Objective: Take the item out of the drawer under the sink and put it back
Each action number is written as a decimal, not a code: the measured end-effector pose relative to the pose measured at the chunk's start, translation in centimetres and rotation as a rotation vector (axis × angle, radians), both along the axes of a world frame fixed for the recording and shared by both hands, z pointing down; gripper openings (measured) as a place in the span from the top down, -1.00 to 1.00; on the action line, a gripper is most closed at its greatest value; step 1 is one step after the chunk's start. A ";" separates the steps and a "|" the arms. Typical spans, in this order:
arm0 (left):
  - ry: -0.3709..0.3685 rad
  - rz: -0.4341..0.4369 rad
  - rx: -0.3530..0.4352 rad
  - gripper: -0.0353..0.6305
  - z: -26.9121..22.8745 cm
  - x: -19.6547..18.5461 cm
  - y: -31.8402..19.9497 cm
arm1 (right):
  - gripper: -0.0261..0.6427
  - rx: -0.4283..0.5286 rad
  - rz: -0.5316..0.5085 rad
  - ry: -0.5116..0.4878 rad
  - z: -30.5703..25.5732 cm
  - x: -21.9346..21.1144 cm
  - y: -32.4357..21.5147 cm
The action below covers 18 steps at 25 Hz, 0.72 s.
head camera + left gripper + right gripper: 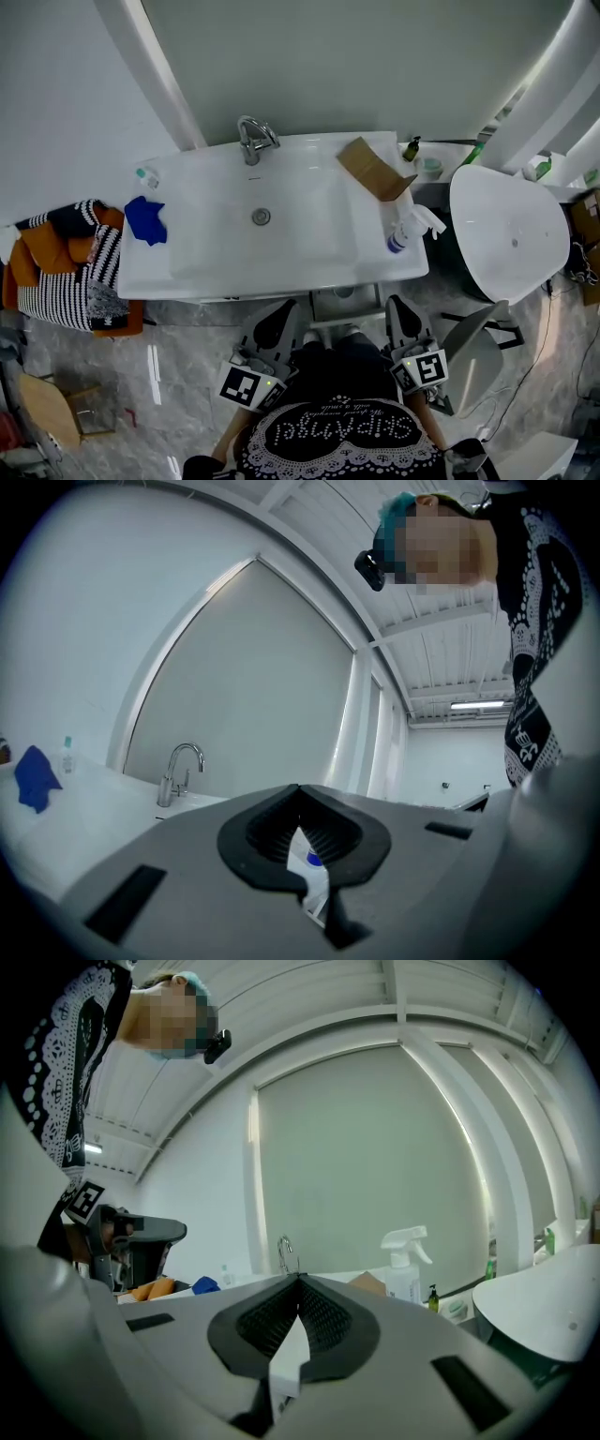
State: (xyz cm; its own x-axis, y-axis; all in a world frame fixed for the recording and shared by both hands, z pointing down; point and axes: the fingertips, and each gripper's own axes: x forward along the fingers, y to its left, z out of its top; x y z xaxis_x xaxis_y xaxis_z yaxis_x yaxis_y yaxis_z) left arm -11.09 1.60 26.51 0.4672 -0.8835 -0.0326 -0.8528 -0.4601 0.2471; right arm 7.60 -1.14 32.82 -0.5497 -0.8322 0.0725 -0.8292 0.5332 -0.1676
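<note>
The white sink (187, 272) with its chrome faucet (253, 139) stands in front of me. Under its front edge, between my two grippers, a grey drawer front (345, 302) shows; I cannot see inside it. My left gripper (286, 314) is held near my body, below the sink's front edge, jaws closed with nothing in them. In its own view the left gripper (298, 789) has its tips meeting. To the right of the drawer, my right gripper (396, 309) is shut and empty too. The right gripper (298, 1281) points level over the sink top.
On the sink top are a blue cloth (147, 220), an open cardboard box (373, 169) and a spray bottle (405, 232). A white rounded basin (511, 234) stands at the right. Striped and orange fabrics (70, 272) lie piled at the left, and a wooden stool (47, 408) stands below them.
</note>
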 end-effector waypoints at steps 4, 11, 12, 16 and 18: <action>0.010 -0.029 -0.026 0.88 -0.3 -0.3 0.6 | 0.87 -0.001 0.008 -0.002 -0.2 0.4 0.7; 0.018 -0.062 -0.044 0.88 0.0 -0.5 1.8 | 0.87 -0.011 -0.021 -0.014 -0.3 -0.1 1.4; 0.019 -0.066 -0.049 0.88 0.1 -0.5 1.9 | 0.87 -0.012 -0.025 -0.017 -0.3 -0.2 1.5; 0.010 -0.071 -0.032 0.88 0.1 -0.5 2.1 | 0.86 -0.008 -0.039 -0.024 -0.2 -0.3 1.8; 0.002 -0.073 -0.001 0.88 0.1 -0.5 2.4 | 0.86 -0.010 -0.047 -0.023 0.1 -0.2 2.0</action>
State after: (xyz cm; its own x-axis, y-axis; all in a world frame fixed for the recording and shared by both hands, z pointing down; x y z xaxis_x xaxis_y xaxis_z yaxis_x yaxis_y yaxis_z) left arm -11.61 3.96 26.62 0.4019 -0.9151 -0.0323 -0.8835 -0.3968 0.2489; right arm 7.36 0.84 32.88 -0.5898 -0.8047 0.0677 -0.7992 0.5697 -0.1918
